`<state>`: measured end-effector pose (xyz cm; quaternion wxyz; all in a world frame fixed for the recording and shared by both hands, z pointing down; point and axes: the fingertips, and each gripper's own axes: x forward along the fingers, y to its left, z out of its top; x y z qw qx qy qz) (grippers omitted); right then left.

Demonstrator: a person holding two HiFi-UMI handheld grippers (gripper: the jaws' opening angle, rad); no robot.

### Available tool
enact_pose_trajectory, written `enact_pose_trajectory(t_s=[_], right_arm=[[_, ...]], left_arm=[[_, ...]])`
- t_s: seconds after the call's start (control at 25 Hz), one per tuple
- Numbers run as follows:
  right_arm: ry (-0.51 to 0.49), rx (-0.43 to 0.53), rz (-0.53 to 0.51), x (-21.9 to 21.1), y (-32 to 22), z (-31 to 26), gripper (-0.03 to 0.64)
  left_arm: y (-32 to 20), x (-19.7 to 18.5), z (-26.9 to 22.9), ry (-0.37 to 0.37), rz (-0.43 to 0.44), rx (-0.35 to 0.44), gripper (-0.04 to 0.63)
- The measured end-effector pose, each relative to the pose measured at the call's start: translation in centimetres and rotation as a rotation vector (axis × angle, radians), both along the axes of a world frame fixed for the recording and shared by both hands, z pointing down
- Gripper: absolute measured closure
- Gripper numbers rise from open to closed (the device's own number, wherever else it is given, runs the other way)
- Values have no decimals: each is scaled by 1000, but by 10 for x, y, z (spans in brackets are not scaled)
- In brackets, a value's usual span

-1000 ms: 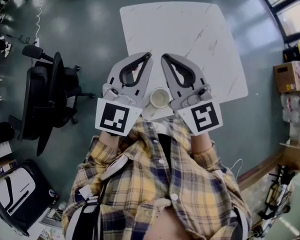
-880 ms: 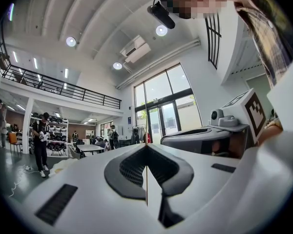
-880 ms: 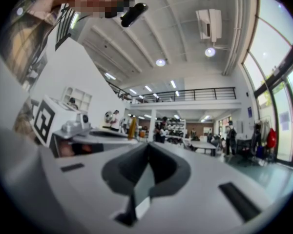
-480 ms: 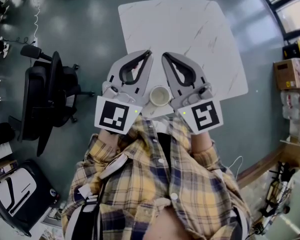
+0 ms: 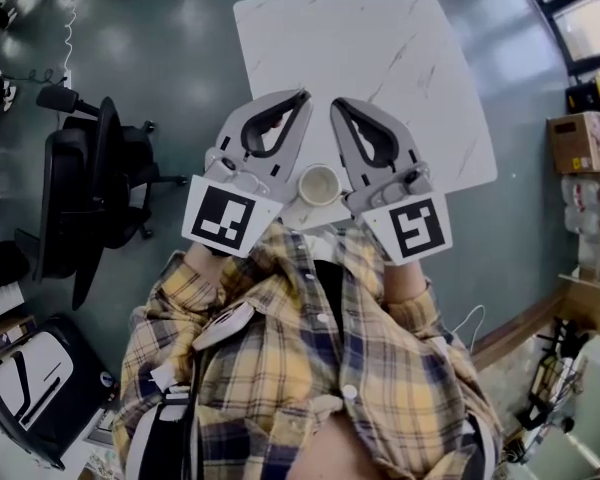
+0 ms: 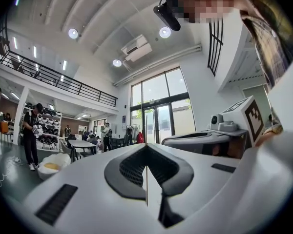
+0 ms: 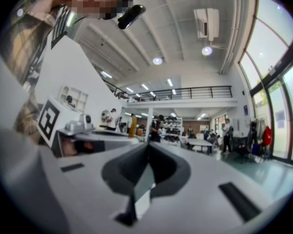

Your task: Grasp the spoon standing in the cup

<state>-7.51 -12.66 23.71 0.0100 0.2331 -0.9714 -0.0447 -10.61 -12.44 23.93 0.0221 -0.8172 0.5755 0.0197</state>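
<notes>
In the head view a cream cup (image 5: 319, 184) stands at the near edge of a white marble table (image 5: 380, 58). I cannot make out a spoon in it from above. My left gripper (image 5: 302, 95) is raised to the left of the cup, jaws together with nothing between them. My right gripper (image 5: 336, 103) is held to the cup's right, also shut and empty. The left gripper view looks level across a large hall, its jaws (image 6: 146, 147) meeting in a thin seam, with the right gripper (image 6: 210, 139) beside it. The right gripper view shows its jaws (image 7: 147, 145) closed too.
A black office chair (image 5: 90, 198) stands left of the table on the grey floor. A black case (image 5: 30, 388) lies at the lower left, and a cardboard box (image 5: 580, 153) sits at the right. People and tables (image 6: 83, 144) are far off in the hall.
The table and cup have slid slightly upward in the head view. Both grippers stay shut on either side of the cup, a little further apart.
</notes>
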Motion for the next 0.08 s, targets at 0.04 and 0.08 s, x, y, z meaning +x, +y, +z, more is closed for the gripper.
enact_pose_trajectory(t_s=[0.04, 0.08], right_arm=[[0, -1, 4, 1, -2, 0, 584], [0, -2, 8, 3, -3, 0, 584]], left_arm=[[-1, 2, -1, 2, 11, 7, 578], [-2, 4, -2, 5, 21, 14, 580]])
